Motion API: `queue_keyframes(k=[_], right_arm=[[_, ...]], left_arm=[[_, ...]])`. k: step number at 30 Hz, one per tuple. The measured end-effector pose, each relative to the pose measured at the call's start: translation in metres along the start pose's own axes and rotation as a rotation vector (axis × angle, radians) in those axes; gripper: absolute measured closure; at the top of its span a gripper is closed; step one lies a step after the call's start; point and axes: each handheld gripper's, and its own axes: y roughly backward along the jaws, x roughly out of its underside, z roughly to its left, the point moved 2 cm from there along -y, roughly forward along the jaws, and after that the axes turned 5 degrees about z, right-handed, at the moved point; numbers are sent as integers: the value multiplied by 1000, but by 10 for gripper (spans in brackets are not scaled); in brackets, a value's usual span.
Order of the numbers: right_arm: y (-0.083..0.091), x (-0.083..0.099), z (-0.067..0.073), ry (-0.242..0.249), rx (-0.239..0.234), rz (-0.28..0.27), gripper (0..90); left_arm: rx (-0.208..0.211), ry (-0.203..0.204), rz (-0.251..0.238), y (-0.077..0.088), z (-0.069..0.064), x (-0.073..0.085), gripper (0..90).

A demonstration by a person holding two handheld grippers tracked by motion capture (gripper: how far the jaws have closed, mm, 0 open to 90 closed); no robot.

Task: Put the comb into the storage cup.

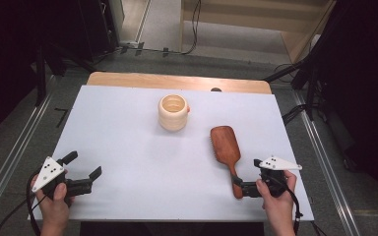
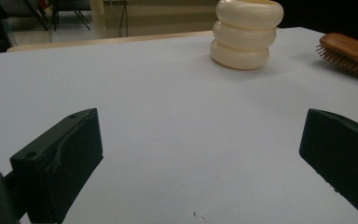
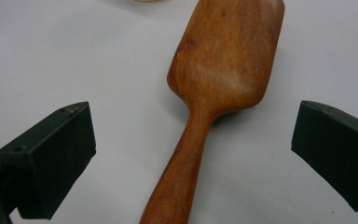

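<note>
I am holding my right gripper (image 1: pixel 243 188), fingers spread, around the brown wooden paddle hairbrush (image 1: pixel 226 145) handle near the table's (image 1: pixel 128 147) right front corner; nothing grasped yet. My left gripper (image 1: pixel 81 173) is idling, released.

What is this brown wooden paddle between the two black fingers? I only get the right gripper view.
Observer: A hairbrush. The left gripper view shows bristles on its underside.
Operator: Is anything else on the table?
Observer: Yes, a cream ribbed cup stands upright farther back, apart from the brush.
Operator: And the other hand?
Observer: The left gripper is by the near left corner of the table, open, with nothing between its fingers.
</note>
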Motion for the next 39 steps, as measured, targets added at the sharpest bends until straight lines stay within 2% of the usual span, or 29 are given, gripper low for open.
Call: queue_keyframes(k=[8,11,13,19,21,23,24,30,32,36,39], right_arm=[[-16,2,6,1,-17,69,0],[-19,2,6,-3,-12,74,0],[-21,2,5,-7,9,75,52],[-30,3,4,-26,-9,97,58],[-32,3,4,-40,-5,107,131],[-35,3,3,-43,7,121,142],[-37,3,2,-56,0,130,207],[-41,2,1,-87,-11,140,280],[-43,2,2,-96,-12,141,333],[-48,2,2,-96,6,160,429],[-52,3,2,-96,36,176,442]], left_arm=[[1,-1,2,0,0,0,0],[2,-1,1,0,0,0,0],[1,-2,4,0,0,0,0],[-1,-6,7,0,0,0,0],[0,-5,6,0,0,0,0],[-1,-5,6,0,0,0,0],[-2,-5,7,0,0,0,0],[0,-7,7,0,0,0,0],[1,-6,6,-1,0,0,0],[2,-7,8,-1,-1,0,0],[3,-8,8,-1,-1,0,0]])
